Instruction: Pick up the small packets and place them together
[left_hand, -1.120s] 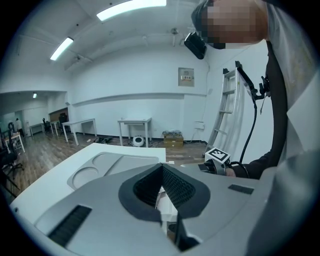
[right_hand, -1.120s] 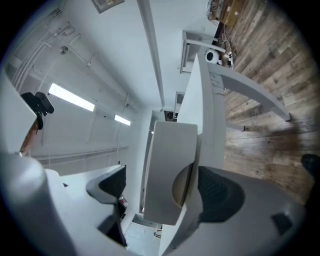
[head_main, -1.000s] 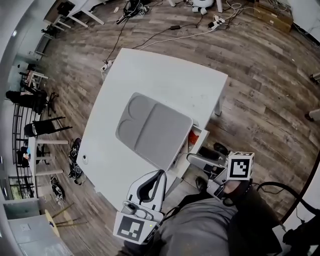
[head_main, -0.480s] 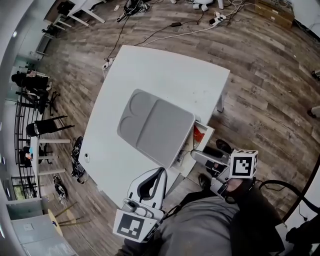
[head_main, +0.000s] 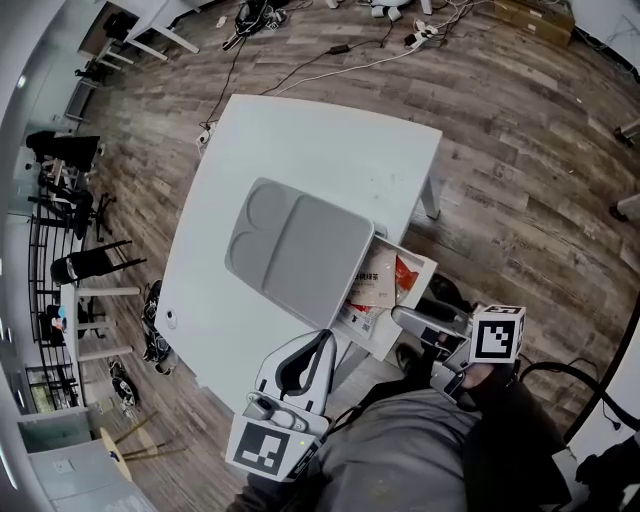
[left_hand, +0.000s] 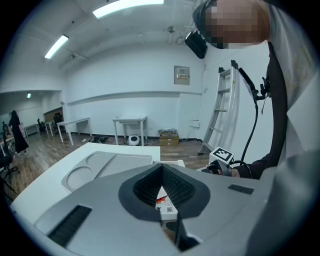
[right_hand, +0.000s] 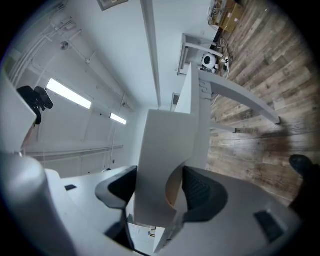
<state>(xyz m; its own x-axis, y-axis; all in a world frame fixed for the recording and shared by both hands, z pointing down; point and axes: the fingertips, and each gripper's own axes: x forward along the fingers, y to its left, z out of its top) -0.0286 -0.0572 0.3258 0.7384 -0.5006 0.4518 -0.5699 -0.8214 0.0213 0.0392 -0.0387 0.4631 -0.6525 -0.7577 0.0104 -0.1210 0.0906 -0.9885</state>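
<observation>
A shallow white drawer (head_main: 428, 266) stands pulled out from under the white table (head_main: 330, 140) at its near right edge. Inside lie small packets: a tan one (head_main: 372, 285), a red-orange one (head_main: 404, 272) and a white printed one (head_main: 358, 318). My right gripper (head_main: 400, 316) has just been closing and is shut on the drawer's front panel (right_hand: 165, 150), which stands between its jaws. My left gripper (head_main: 322, 338) hovers by the table's near edge, shut and holding nothing. Through it, in the left gripper view, a printed packet (left_hand: 167, 206) shows.
A grey sectioned tray (head_main: 300, 250) with two round wells lies on the table beside the drawer. Cables and a power strip (head_main: 415, 38) cross the wooden floor beyond. Black chairs (head_main: 85, 265) stand at the left. A ladder (left_hand: 220, 110) leans at the right of the left gripper view.
The drawer has slid further out toward me with my right gripper on it, uncovering the packets inside. My left gripper has stayed in place.
</observation>
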